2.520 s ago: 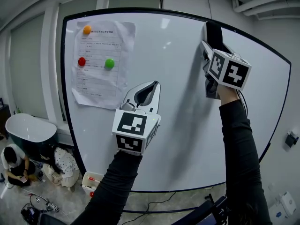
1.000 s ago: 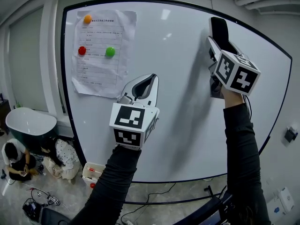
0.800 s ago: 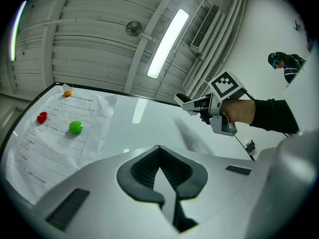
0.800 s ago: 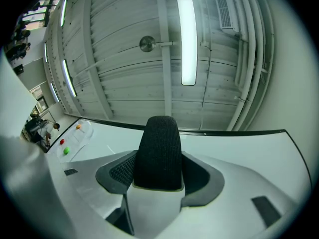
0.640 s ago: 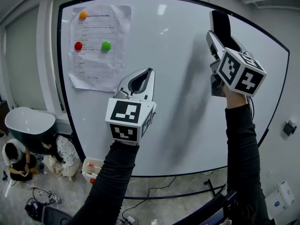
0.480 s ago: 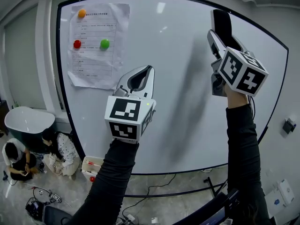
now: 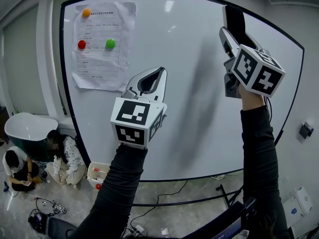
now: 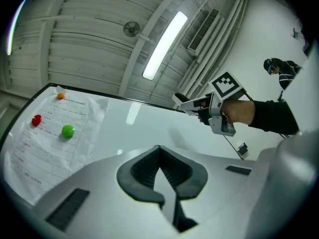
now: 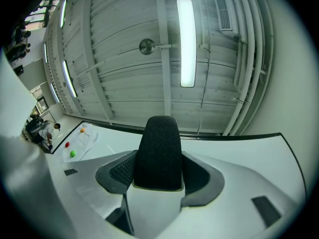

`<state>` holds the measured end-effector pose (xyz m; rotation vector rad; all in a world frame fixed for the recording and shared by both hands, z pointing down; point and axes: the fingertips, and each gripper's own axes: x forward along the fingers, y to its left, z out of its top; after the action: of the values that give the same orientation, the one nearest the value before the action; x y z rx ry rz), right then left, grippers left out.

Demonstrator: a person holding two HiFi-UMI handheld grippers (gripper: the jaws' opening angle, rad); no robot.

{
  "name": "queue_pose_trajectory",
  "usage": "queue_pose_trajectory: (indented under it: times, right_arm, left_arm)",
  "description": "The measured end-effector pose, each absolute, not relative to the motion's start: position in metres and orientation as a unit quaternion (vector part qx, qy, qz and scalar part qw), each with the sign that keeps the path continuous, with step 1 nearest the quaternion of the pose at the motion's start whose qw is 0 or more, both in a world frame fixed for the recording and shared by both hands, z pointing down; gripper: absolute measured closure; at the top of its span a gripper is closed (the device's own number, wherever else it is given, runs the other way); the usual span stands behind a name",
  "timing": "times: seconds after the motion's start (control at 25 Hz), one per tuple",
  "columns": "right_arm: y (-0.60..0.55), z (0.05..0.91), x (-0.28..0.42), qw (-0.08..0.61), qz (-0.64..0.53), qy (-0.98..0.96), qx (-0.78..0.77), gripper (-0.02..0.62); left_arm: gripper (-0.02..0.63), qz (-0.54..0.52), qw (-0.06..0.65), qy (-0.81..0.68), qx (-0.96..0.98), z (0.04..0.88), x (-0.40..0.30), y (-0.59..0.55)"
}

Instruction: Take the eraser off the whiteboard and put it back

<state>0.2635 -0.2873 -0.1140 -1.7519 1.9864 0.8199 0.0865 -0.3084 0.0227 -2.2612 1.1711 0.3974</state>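
A black felt eraser stands upright in my right gripper, which is shut on it high at the whiteboard's upper right, close to the dark frame. In the right gripper view the eraser fills the gap between the jaws of that gripper. Whether it touches the board I cannot tell. My left gripper is held up before the board's middle, shut with nothing in it. In the left gripper view its tips meet, and the right gripper shows beyond them.
A printed sheet hangs at the board's upper left under orange, red and green magnets. Below left, people crouch on the floor beside a white tub and a small box. Cables lie under the board.
My right gripper with the eraser has drifted slightly to the right along the board's top. The left gripper has stayed almost where it was.
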Motion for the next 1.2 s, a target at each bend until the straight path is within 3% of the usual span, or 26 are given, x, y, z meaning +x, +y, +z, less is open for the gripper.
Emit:
queue_pose_trajectory:
  times: [1.2]
  right_arm:
    - [-0.278,-0.087,0.261,0.182,0.276,0.72,-0.61,0.322]
  left_arm:
    - [0.6,0.138,0.285,0.45,-0.835,0.039,0.079,-0.294]
